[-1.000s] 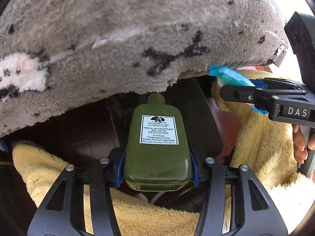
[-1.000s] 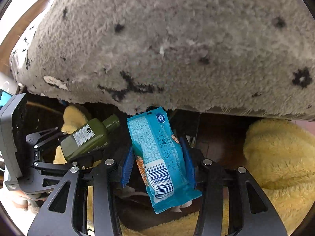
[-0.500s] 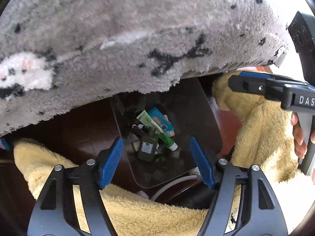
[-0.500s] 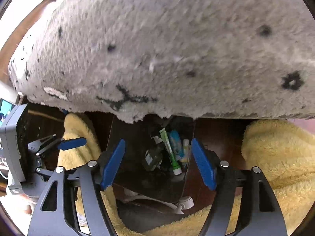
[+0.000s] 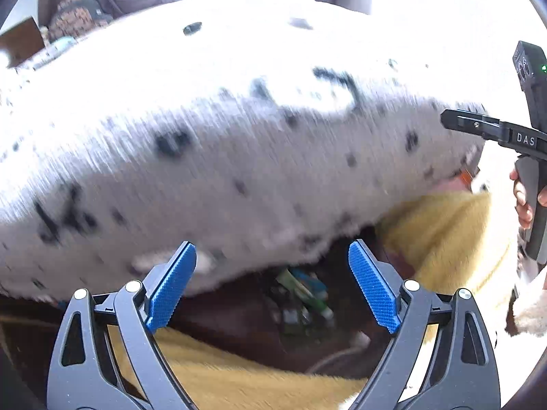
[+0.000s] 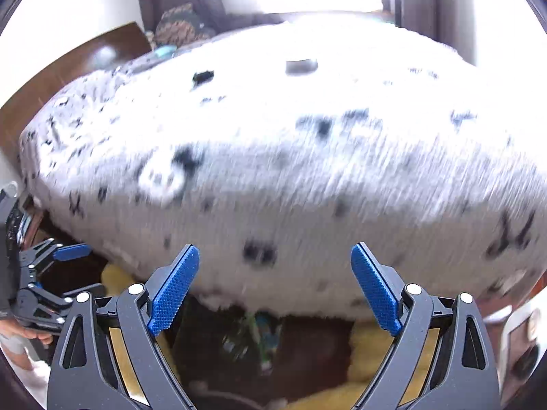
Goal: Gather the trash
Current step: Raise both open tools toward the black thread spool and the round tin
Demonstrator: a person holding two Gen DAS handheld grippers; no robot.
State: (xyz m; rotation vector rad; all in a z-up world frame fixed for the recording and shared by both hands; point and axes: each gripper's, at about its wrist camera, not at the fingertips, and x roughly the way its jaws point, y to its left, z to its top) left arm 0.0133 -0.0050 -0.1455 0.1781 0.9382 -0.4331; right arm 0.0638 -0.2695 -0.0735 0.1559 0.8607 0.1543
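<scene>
Left wrist view: left claw [image 5: 272,287] wide and still spreading, nothing between the blue pads [image 5: 171,288]. Trash [image 5: 301,304] sits in a dark bin [image 5: 239,317] on the floor just below the bed's front edge, blurred; looks like a green bottle, a tube and a blue wrapper. My read: the wrapper is light and crinkly, so pinch it across the flat; the bottle is rigid, smooth and possibly slippery, so grip its flat sides mid-body. Only readable text is "DAS" on the right claw [image 5: 451,118], seen side-on at the right.

Right wrist view: right claw [image 6: 275,285] also wide and opening, empty. Same trash pile [image 6: 254,338] below the spotted grey blanket [image 6: 273,171]; yellow fleece [image 6: 369,341] flanks the bin. Left claw [image 6: 73,253] shows at the left edge. Labels too blurred to read.
</scene>
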